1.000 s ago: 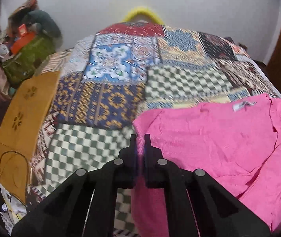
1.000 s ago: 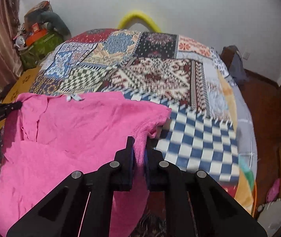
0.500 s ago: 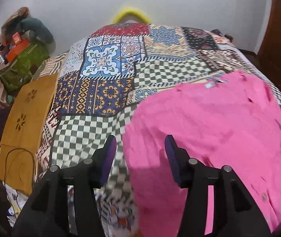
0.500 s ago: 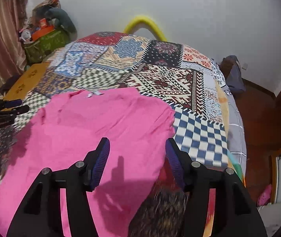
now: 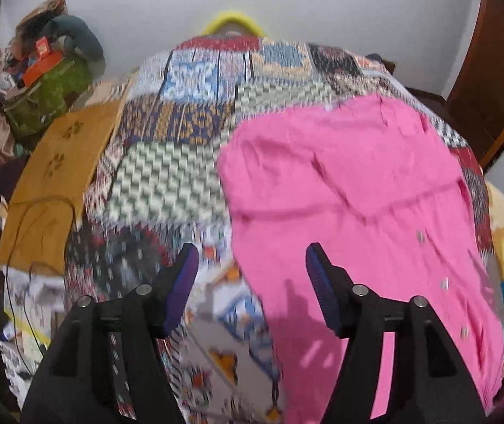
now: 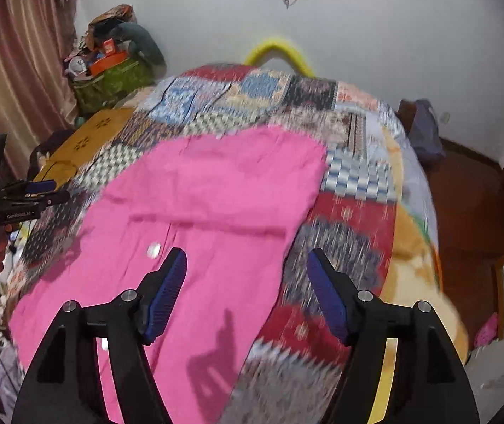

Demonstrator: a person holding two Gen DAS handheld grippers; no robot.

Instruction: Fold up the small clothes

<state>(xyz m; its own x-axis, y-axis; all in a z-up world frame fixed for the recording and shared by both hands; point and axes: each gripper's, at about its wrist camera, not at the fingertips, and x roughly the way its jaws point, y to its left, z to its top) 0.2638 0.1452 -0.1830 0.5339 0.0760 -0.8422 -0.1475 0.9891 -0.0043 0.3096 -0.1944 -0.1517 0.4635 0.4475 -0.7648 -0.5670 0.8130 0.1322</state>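
Both grippers released since a second ago: left gripper [image 5: 252, 265] and right gripper [image 6: 246, 270] gape wide, empty. Pink shirt [image 5: 351, 190] lies flat on patchwork quilt [image 5: 167, 173], 12 o'clock ahead.

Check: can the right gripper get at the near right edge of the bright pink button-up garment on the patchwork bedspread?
Probably yes. The right gripper is open above the pink garment, that edge lies between its fingers, nothing covers it.

A patchwork bedspread [image 5: 181, 148] covers the bed; a mustard cloth [image 5: 57, 176] lies along its left edge; a green bag [image 6: 117, 84] piled with clutter stands by the pink curtain [image 6: 15, 70]; a yellow hoop [image 6: 280, 53] leans against the white wall [image 6: 393, 35].
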